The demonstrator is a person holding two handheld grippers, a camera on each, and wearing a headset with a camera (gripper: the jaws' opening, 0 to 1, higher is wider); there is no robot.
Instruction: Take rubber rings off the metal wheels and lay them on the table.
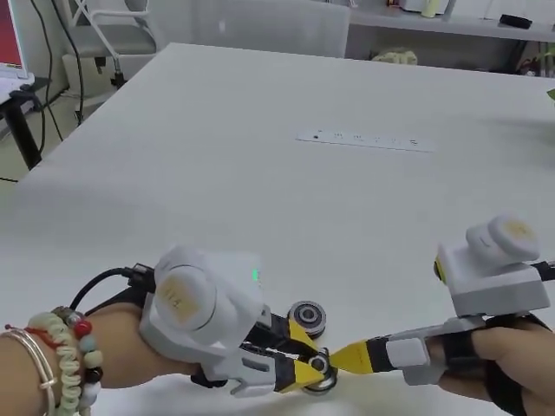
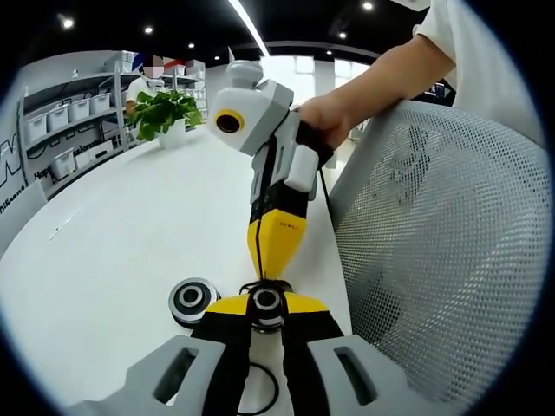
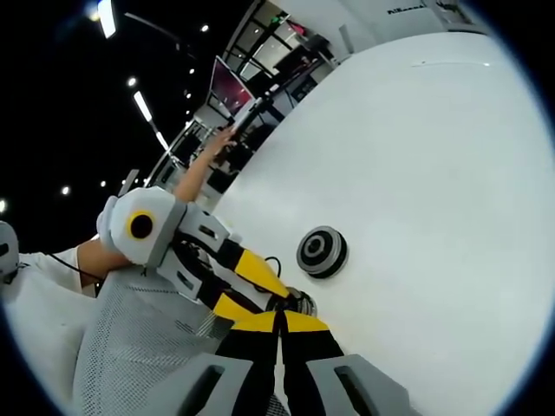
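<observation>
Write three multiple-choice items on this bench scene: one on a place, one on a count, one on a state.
1. Where does the loose metal wheel lie?
A) on the table, beside the left gripper
B) on top of the clamped wheel
C) between the left gripper's jaws

2. How many metal wheels are there?
A) one
B) two
C) four

3. What is the left gripper doing?
A) hanging open
B) shut on nothing
C) clamping a wheel

Answers:
1 A, it lies flat on the table next to the yellow jaws.
2 B, the loose metal wheel plus the clamped wheel.
3 C, its jaws press that wheel from both sides.
</observation>
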